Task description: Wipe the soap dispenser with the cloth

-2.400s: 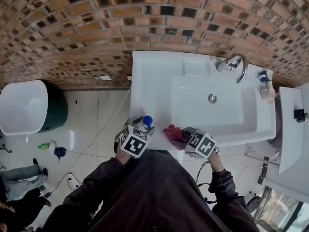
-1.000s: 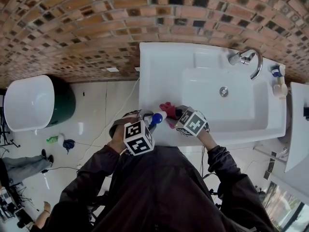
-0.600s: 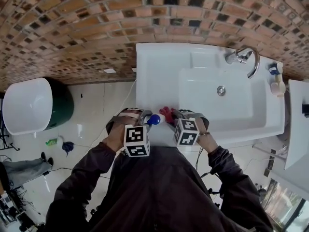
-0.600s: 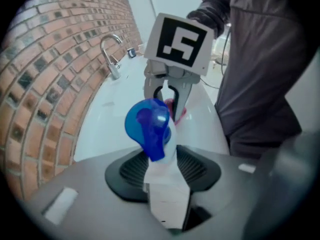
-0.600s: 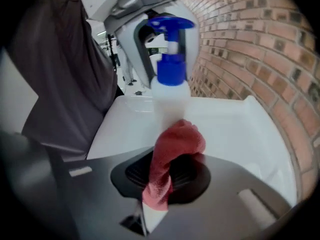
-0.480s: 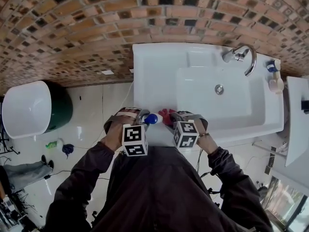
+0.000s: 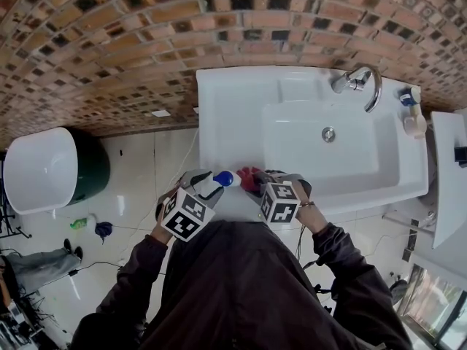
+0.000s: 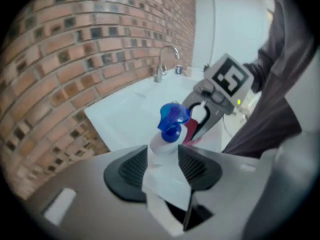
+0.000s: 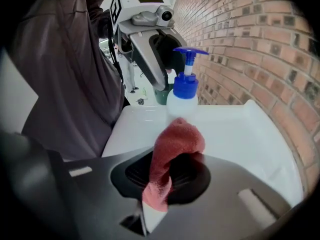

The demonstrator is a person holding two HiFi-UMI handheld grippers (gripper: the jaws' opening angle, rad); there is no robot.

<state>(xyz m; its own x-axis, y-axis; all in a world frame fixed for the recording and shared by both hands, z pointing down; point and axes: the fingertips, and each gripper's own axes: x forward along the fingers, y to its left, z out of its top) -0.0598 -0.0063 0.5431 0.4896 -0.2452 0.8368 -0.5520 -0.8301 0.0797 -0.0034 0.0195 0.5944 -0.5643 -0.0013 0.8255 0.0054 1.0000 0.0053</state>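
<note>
**Soap dispenser (image 7: 224, 179) gripped in the left claw (image 7: 208, 185) over the counter's (image 7: 219, 108) near-left edge, with the red cloth (image 7: 249, 177) just beside it.**
The left gripper view shows the white bottle filling the gap between pads that have just been easing wider. The right gripper view shows the right claw (image 9: 167, 176) closed on the cloth, bunched before the bottle's base. The left marker cube has rolled leftward since half a second ago. Behind are a brick wall (image 7: 146, 35) and a tiled floor (image 7: 139, 173).
</note>
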